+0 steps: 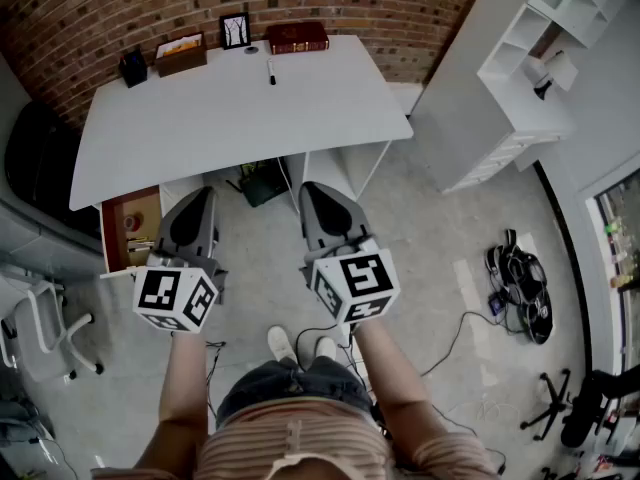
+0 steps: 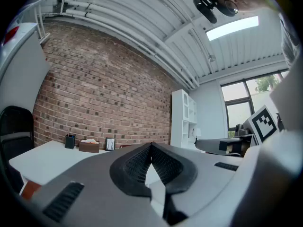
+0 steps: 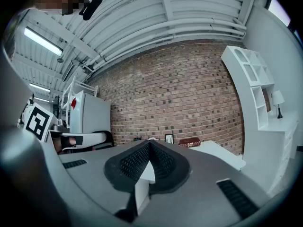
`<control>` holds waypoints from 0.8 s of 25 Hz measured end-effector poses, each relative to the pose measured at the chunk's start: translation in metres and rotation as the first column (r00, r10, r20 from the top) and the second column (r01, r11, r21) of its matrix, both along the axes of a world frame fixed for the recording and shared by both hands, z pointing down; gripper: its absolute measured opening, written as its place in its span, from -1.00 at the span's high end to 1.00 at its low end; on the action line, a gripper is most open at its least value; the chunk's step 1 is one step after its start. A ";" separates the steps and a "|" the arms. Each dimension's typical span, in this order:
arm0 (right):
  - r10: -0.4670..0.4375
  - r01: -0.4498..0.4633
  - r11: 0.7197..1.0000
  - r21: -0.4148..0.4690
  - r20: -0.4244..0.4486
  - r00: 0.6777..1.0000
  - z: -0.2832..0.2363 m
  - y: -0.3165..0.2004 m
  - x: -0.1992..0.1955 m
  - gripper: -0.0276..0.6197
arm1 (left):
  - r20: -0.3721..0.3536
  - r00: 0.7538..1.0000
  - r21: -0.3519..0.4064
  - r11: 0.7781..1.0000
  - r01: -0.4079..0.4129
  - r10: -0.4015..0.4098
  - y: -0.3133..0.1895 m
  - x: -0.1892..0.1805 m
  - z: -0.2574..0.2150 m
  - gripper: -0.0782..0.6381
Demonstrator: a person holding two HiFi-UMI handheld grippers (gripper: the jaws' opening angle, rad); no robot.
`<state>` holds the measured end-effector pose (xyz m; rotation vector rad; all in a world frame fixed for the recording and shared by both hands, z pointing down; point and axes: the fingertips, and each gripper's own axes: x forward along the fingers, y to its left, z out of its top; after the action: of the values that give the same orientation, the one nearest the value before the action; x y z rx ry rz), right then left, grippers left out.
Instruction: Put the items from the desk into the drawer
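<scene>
A white desk (image 1: pixel 240 108) stands against the brick wall. Along its back edge are a dark pen holder (image 1: pixel 132 66), a brown box (image 1: pixel 181 53), a small picture frame (image 1: pixel 235 30) and a red-brown book (image 1: pixel 297 37); a black marker (image 1: pixel 271 72) lies in front of them. An open drawer (image 1: pixel 130 230) with a reddish inside sticks out under the desk's left end. My left gripper (image 1: pixel 200 198) and right gripper (image 1: pixel 312 190) are held level side by side in front of the desk, short of it. Both are shut and hold nothing. The left gripper view shows the box (image 2: pixel 89 146) far off.
A white office chair (image 1: pixel 40 338) stands at the left. A white shelf unit (image 1: pixel 540 58) is at the right. Coiled cables (image 1: pixel 520 288) and a dark tripod (image 1: pixel 560 408) lie on the floor at the right. A dark green object (image 1: pixel 262 183) sits under the desk.
</scene>
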<state>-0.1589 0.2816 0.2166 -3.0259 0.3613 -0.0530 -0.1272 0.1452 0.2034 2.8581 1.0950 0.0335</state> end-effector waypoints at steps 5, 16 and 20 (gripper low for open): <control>-0.003 0.003 1.000 -0.003 0.006 1.000 0.000 -0.001 0.000 0.86 | 0.013 1.000 -0.006 1.000 0.005 -0.005 -0.001 -0.001 0.005 0.76; -0.010 0.010 1.000 -0.001 0.029 1.000 0.007 -0.005 0.008 0.86 | 0.025 0.999 -0.015 1.000 0.023 -0.023 -0.017 0.011 0.010 0.76; 0.010 -0.011 1.000 0.004 0.028 1.000 0.007 -0.007 0.009 0.86 | 0.026 1.000 -0.012 1.000 0.008 -0.008 -0.023 0.014 0.010 0.76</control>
<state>-0.1497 0.2745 0.2235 -3.0190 0.3426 -0.0936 -0.1134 0.1225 0.2136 2.8430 1.0755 0.0634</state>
